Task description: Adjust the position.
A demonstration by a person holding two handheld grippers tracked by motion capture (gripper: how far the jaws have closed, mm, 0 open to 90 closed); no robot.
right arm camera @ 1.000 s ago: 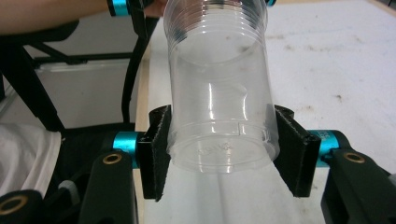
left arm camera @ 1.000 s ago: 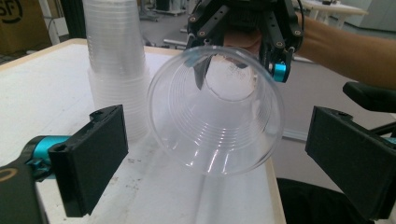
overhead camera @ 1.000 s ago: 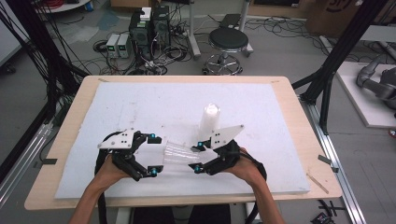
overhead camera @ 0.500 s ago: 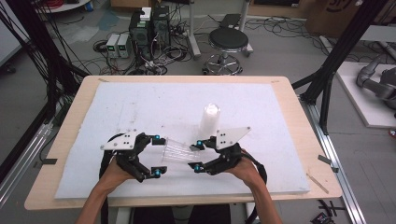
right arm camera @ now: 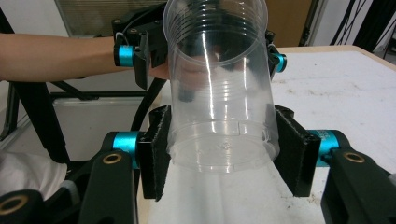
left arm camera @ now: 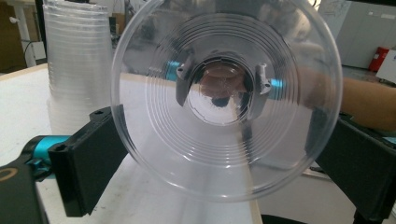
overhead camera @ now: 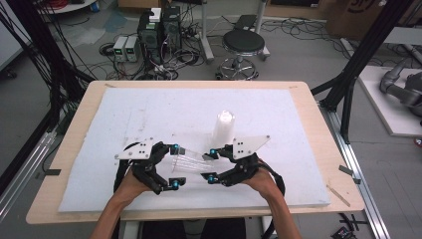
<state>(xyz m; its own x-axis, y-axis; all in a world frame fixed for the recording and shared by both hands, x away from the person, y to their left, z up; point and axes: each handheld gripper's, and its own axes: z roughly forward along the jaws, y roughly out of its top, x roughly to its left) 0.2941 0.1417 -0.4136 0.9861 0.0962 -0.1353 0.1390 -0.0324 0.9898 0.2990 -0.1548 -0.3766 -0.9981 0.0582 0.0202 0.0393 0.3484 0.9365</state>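
A clear plastic cup (overhead camera: 190,162) lies on its side just above the white board, held between my two grippers. My right gripper (overhead camera: 212,164) is shut on its base; in the right gripper view the black pads (right arm camera: 156,149) press both sides of the base of the cup (right arm camera: 219,93). My left gripper (overhead camera: 174,166) spans the wide rim, and in the left gripper view its jaws stand against both edges of the cup's mouth (left arm camera: 224,177). An upright stack of clear cups (overhead camera: 224,127) stands just behind, also at the left as the stack (left arm camera: 77,70).
The white foam board (overhead camera: 149,109) covers most of the wooden table (overhead camera: 64,149). Beyond the far edge stand a black stool (overhead camera: 244,42) and computer boxes with cables (overhead camera: 159,30) on the floor. Black frame posts rise at both sides.
The left gripper has edged slightly to the right, toward the cup's rim. The right gripper and the cup stay where they were.
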